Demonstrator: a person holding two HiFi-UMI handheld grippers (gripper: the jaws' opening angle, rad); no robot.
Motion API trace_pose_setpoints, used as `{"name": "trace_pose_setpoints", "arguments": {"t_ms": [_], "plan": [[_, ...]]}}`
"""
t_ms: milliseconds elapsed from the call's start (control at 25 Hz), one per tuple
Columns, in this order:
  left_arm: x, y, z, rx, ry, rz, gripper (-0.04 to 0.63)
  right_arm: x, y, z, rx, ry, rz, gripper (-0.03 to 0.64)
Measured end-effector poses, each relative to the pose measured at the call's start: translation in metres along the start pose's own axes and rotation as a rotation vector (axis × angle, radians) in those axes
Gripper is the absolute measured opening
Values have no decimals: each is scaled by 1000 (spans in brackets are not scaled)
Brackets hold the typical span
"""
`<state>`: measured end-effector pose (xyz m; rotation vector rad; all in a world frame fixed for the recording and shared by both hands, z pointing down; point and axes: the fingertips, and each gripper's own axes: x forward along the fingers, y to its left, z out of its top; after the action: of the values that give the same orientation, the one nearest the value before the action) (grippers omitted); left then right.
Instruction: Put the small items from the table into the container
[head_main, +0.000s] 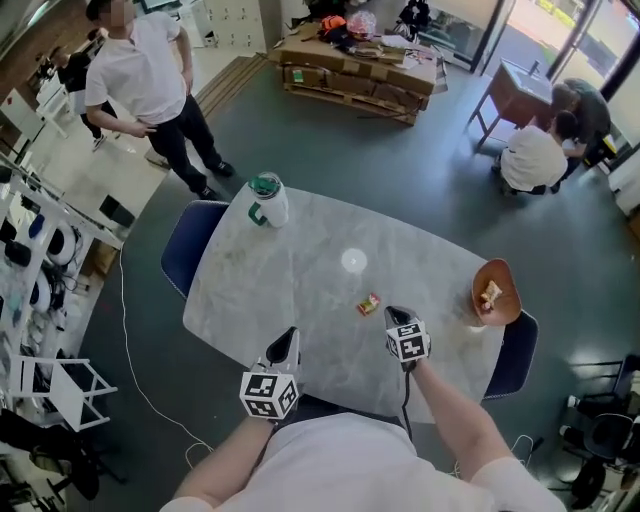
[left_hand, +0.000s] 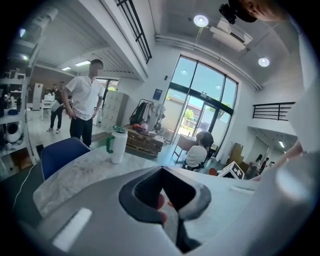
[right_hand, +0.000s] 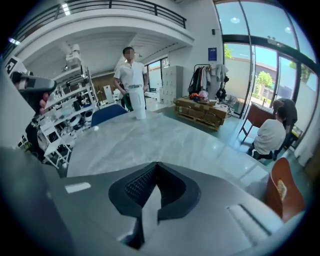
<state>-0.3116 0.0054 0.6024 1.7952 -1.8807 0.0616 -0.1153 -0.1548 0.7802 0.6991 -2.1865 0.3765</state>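
Small packet (head_main: 369, 303) lies on marble table (head_main: 280, 290) (brown bowl (head_main: 501, 272) well apart).

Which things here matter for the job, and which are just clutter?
Job: red-and-yellow packet; brown bowl with one item already inside; left gripper; right gripper.
Clutter: white tumbler with green lid; blue chair; pallet of boxes.
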Motion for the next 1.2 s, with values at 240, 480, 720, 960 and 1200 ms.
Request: {"name": "trace_pose_setpoints", "arguments": {"t_ms": [240, 480, 720, 960, 1200], "plan": [[-28, 56, -10, -73, 12, 127, 5, 70, 7, -12, -105, 165, -6, 29], [-40, 85, -25, -114, 38, 197, 5, 110, 1, -26, -143, 284, -14, 139], [-45, 101, -33, -137, 47, 226, 5, 127, 9, -40, -153, 349, -8, 164], [-41, 108, -20, -123, 47, 210, 5, 124, 18, -32, -126, 351, -29, 50], [-12, 94, -12, -86, 37, 142, 5, 87, 23, 6, -79, 177, -24, 41]]}}
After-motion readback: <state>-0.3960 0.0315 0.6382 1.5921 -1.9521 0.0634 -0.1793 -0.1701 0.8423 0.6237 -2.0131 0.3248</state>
